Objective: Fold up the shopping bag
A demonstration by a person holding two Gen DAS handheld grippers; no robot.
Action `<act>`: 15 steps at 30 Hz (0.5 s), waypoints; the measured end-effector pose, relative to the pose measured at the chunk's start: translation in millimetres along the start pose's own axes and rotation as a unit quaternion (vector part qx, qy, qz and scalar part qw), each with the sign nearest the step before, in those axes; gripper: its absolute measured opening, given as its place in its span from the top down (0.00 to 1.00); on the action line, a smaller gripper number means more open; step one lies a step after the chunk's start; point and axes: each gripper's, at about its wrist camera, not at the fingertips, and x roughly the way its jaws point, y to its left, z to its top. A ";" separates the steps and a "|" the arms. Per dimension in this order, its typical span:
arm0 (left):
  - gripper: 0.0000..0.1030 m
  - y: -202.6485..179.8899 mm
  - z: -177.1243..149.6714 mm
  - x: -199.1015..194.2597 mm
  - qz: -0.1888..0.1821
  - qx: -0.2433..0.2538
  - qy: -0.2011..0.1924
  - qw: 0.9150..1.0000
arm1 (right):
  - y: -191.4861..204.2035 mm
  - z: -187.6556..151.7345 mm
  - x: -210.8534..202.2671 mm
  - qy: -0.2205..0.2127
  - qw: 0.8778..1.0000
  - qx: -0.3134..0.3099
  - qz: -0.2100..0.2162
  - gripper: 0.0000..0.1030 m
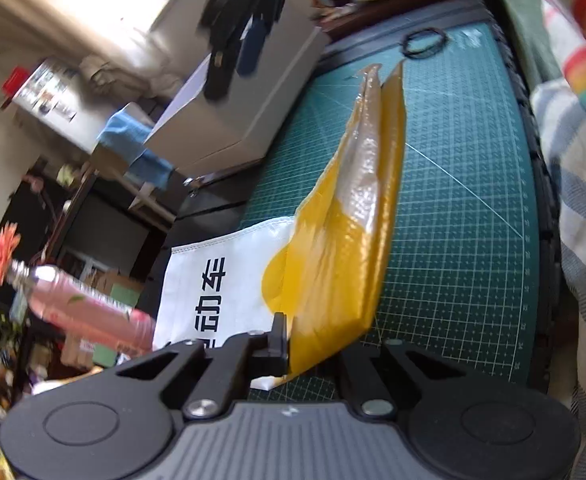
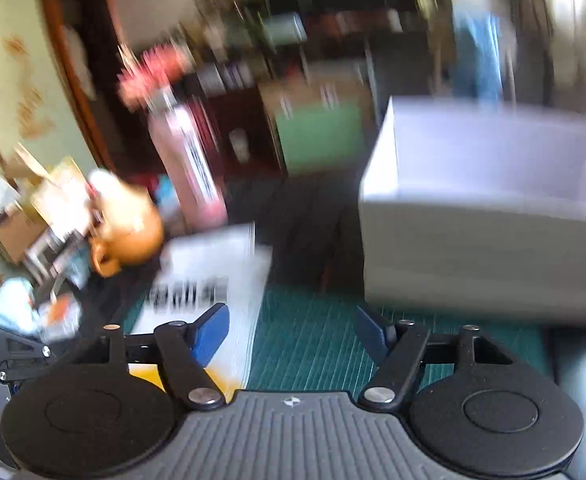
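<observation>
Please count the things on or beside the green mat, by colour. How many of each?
Yellow and white: 1, bag
Black: 1, ring
White: 1, box
Pink: 1, bottle
Total: 4

The left wrist view sits close above the mat (image 1: pixel 453 240), tilted, facing along it toward 12 o'clock; the right wrist view, blurred, looks low across the mat's (image 2: pixel 313 340) edge into the room; both share bag (image 1: pixel 333 260) (image 2: pixel 213 280), box (image 1: pixel 245 112) (image 2: pixel 485 220), bottle (image 1: pixel 89 308) (image 2: pixel 189 168).
</observation>
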 end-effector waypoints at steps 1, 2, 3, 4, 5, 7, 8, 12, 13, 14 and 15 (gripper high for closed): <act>0.96 1.6 -1.7 -0.9 0.002 -0.012 -0.001 1.000 | 3.1 -0.1 -3.0 -0.012 0.999 -0.034 0.005 0.11; 0.96 3.0 -3.5 -1.8 0.005 -0.023 -0.003 1.000 | 8.5 -0.8 -4.5 -0.016 0.996 -0.082 0.001 0.09; 0.96 4.0 -5.4 -3.2 0.007 -0.032 -0.003 0.999 | 14.3 -1.6 -5.9 -0.019 0.991 -0.132 -0.003 0.10; 0.96 5.0 -7.3 -4.6 0.008 -0.042 -0.004 0.999 | 19.4 -5.0 -6.5 -0.022 0.984 -0.177 -0.011 0.11; 0.96 5.8 -8.0 -4.8 0.008 -0.046 -0.004 0.999 | 24.4 -8.6 -7.1 -0.024 0.975 -0.221 -0.019 0.11; 0.96 6.9 -8.6 -4.2 0.008 -0.047 -0.006 0.999 | 34.2 -16.8 -4.3 -0.009 0.953 -0.301 -0.031 0.11; 0.96 7.4 -8.8 -3.9 0.008 -0.048 -0.007 0.999 | 39.4 -25.3 -0.7 0.008 0.935 -0.353 -0.034 0.16; 0.96 9.7 -9.1 -6.8 0.006 -0.059 -0.012 0.998 | 54.2 -62.9 12.1 0.065 0.861 -0.505 -0.008 0.36; 0.96 10.5 -9.0 -7.4 0.006 -0.062 -0.014 0.998 | 58.2 -70.4 13.8 0.071 0.847 -0.526 0.006 0.38; 0.96 10.3 -9.4 -7.9 0.005 -0.063 -0.014 0.998 | 63.4 -75.0 15.2 0.067 0.839 -0.540 0.015 0.40; 0.96 9.9 -10.0 -8.3 0.005 -0.063 -0.014 0.998 | 68.6 -79.2 16.7 0.061 0.830 -0.554 0.023 0.40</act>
